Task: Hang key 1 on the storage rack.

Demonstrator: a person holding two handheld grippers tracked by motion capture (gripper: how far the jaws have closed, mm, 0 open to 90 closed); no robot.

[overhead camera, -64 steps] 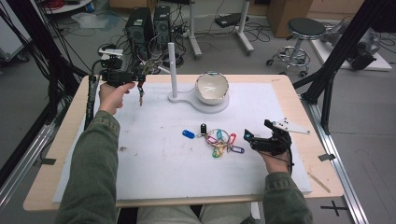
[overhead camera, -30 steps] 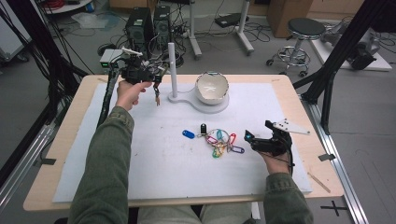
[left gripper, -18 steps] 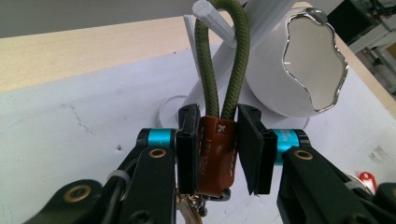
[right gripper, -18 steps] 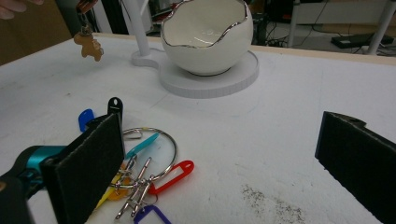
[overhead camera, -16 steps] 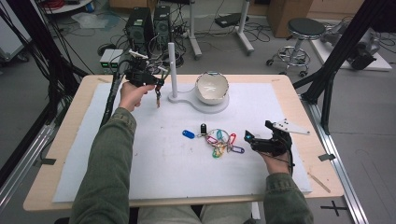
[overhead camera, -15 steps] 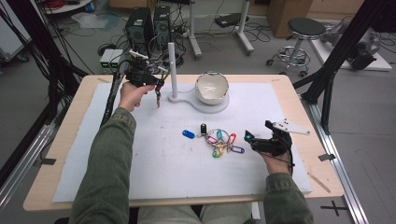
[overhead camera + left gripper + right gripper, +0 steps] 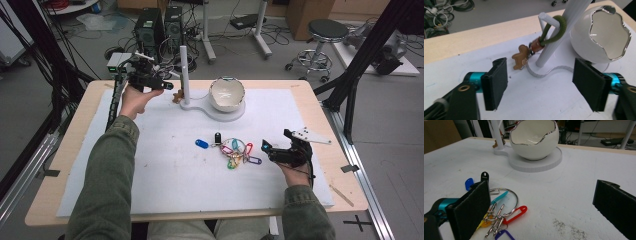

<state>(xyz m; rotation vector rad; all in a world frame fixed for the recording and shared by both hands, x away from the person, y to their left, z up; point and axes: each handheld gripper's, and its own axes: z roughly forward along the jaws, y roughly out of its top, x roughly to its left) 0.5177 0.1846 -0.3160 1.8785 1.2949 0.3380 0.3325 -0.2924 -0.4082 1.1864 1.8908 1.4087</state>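
A keychain hangs by its green loop point(image 7: 554, 28) from a peg on the white post point(image 7: 560, 32) point(image 7: 184, 70). Its brown gingerbread charm point(image 7: 520, 57) point(image 7: 176, 98) rests by the post's foot. My left gripper point(image 7: 544, 85) point(image 7: 167, 85) faces it from just short of the post; its jaws have just been opening and nothing is between them. A ring of coloured key tags point(image 7: 238, 152) point(image 7: 499, 213) lies mid-table. My right gripper point(image 7: 544, 210) point(image 7: 268, 148) sits open on the mat just right of the ring, not touching it.
A white egg-shaped bowl point(image 7: 227, 93) point(image 7: 534, 137) stands on the stand's round base point(image 7: 239, 112) beside the post. A blue tag point(image 7: 201, 144) and a black fob point(image 7: 217, 137) lie left of the key ring. A white mat point(image 7: 165, 170) covers the wooden table.
My left gripper carried the charm keychain right to the post, then opened its jaws; the keychain now hangs from the peg. The right gripper has stayed put.
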